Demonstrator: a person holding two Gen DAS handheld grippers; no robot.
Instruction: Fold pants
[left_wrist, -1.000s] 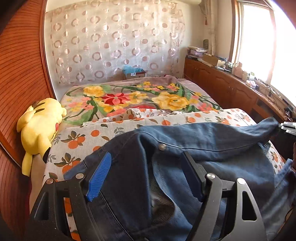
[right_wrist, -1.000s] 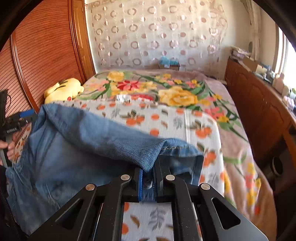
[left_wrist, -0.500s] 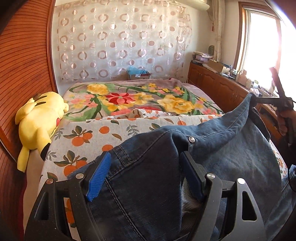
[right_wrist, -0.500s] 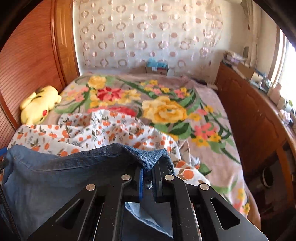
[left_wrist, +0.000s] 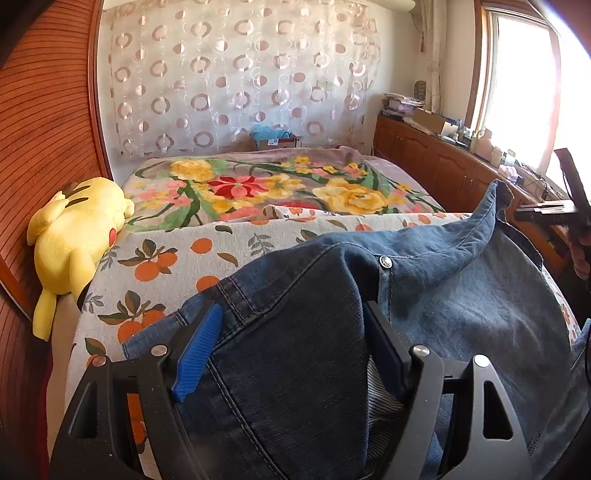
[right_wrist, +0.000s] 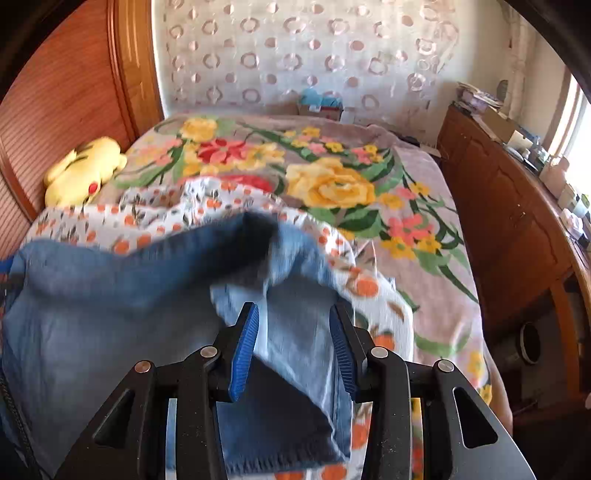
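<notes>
Jeans (left_wrist: 317, 332) lay bunched on the near end of the bed (right_wrist: 424, 206), over the orange-print sheet (left_wrist: 207, 254), with the plush (left_wrist: 77, 229) well off by the headboard side. Seen from the left wrist, the left gripper (left_wrist: 291, 343) had its fingers spread wide with a dark fold of denim mounded between them; the pads looked close to the cloth, but whether either touched could not be told. A metal button (left_wrist: 385, 262) showed just beyond that gripper, so this was likely the waist end. From the right wrist, the right gripper (right_wrist: 293, 343) also stood with fingers parted, a paler flap of denim hanging loose between them with a stitched edge at the bottom, blurred, so nothing was pinched there. Denim like this would probably handle as heavy, limp and fairly grippy cloth: it should sag under its own weight, hold a crease once pressed, and be unlikely to slip from ribbed pads. The thick seams and waistband seemed the best places to take hold, since a grip on a single thin layer mid-panel might let the rest slump and twist.
</notes>
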